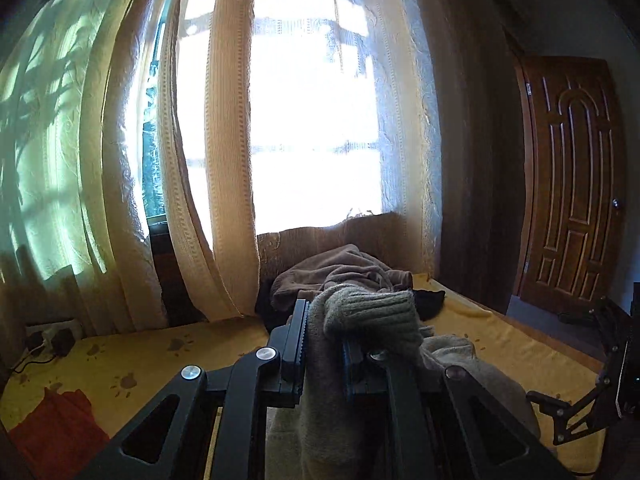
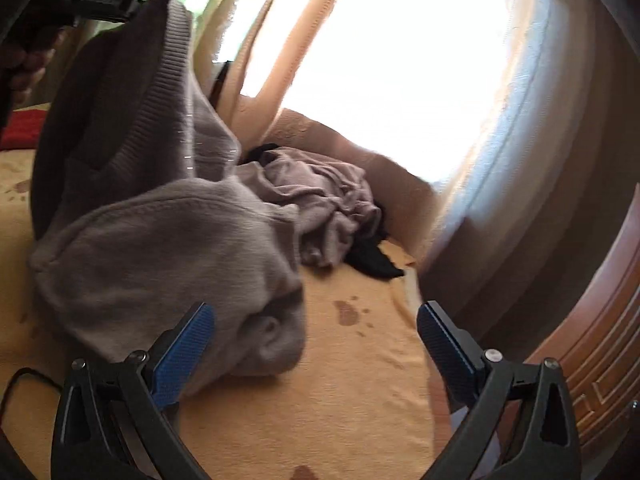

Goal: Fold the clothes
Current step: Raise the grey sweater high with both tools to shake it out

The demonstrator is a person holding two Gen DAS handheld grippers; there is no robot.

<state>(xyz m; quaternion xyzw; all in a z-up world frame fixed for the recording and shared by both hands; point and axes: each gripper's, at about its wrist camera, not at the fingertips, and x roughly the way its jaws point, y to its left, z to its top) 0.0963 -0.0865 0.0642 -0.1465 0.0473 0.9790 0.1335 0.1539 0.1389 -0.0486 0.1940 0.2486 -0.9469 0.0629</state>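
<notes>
Sunlit curtains [image 1: 224, 152] back the yellow bed [image 2: 352, 392]; my left gripper [image 1: 324, 344] is clamped on the grey sweater [image 2: 168, 240], lifting its ribbed hem, as only the right view shows, while my right gripper [image 2: 316, 332] gapes empty over the sheet

The grey sweater [image 2: 160, 240] is soft, fuzzy knit with a ribbed cuff [image 1: 380, 312], and the crumpled brown garment [image 1: 344, 272] behind it looks like matt fleece. The bed [image 2: 340, 380] wears a yellow, slightly nubby matt cloth cover printed with brown paw marks, while the curtains [image 1: 228, 160] are thin, textured woven fabric that lets light through. The right hand-held gripper [image 2: 316, 332] has matt black plastic arms, bright metal pivot bolts and blue pads [image 2: 184, 352] with a fine grippy texture; the door [image 1: 572, 184] is carved, semi-gloss brown wood.
</notes>
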